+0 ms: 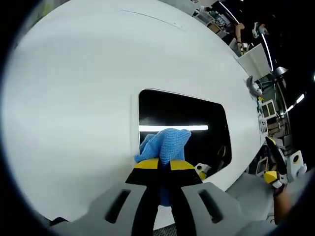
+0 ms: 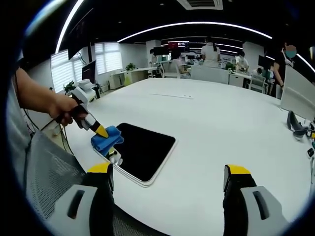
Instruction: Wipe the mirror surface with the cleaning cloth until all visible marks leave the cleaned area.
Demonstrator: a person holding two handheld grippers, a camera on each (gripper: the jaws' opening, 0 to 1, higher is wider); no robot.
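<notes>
Blue cleaning cloth (image 1: 165,143) pinched between the closed jaws of the left gripper (image 1: 164,167), pressed to the near corner of the dark mirror (image 2: 142,149) lying flat on a white table (image 2: 221,128). Right gripper (image 2: 168,179) held back over the table edge, jaws spread wide and empty. No marks discernible on the glass from either view; judging by the cloth's spot at one corner, most of the surface likely left to wipe.
</notes>
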